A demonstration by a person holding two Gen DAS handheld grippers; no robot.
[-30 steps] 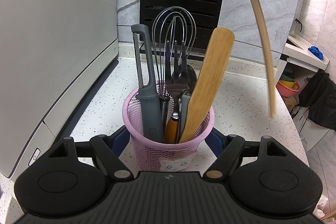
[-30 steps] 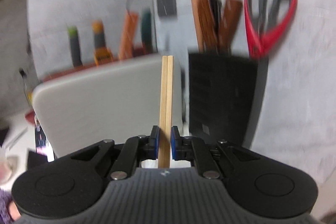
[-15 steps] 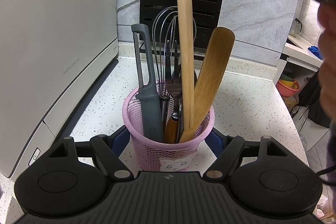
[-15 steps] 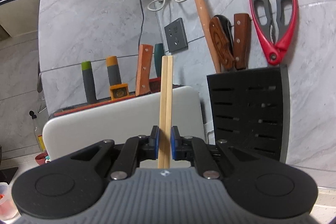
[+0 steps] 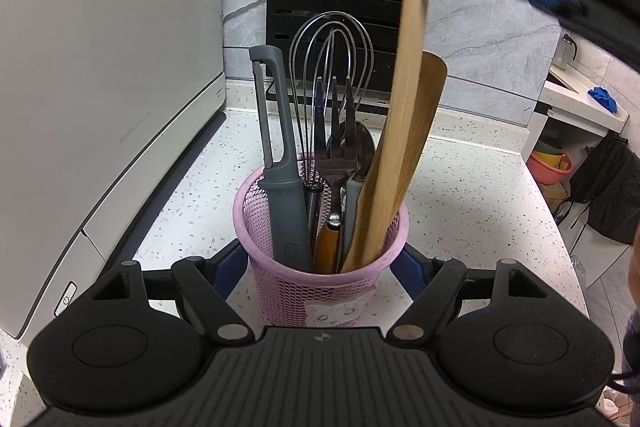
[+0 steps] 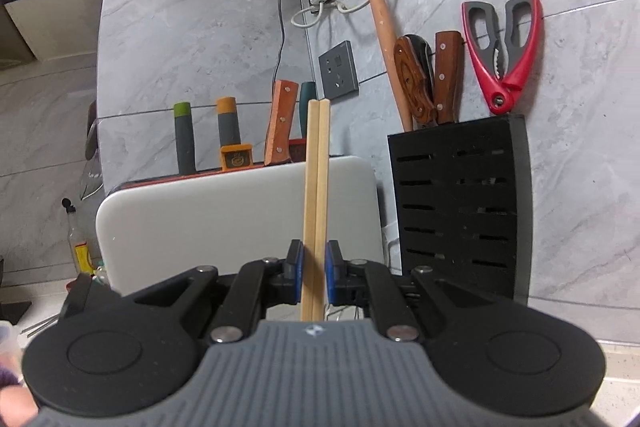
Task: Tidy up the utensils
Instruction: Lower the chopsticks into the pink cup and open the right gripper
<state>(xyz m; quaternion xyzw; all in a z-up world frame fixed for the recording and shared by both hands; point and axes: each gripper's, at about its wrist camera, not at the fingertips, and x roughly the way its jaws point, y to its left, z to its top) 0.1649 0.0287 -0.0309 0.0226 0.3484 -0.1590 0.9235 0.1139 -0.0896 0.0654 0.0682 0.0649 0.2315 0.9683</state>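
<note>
Pink mesh holder [image 5: 320, 279] on speckled desk [image 5: 472, 195], clasped at both sides by left tongs [image 5: 320, 267].
Contents: grey peeler [image 5: 280, 163], whisk [image 5: 332, 59], fork [image 5: 335, 143], wooden spatula [image 5: 416, 131]. Right tongs [image 6: 312, 263] closed tight on paired chopsticks [image 6: 317, 187]; chopstick tips sit inside the holder, against the spatula.
</note>
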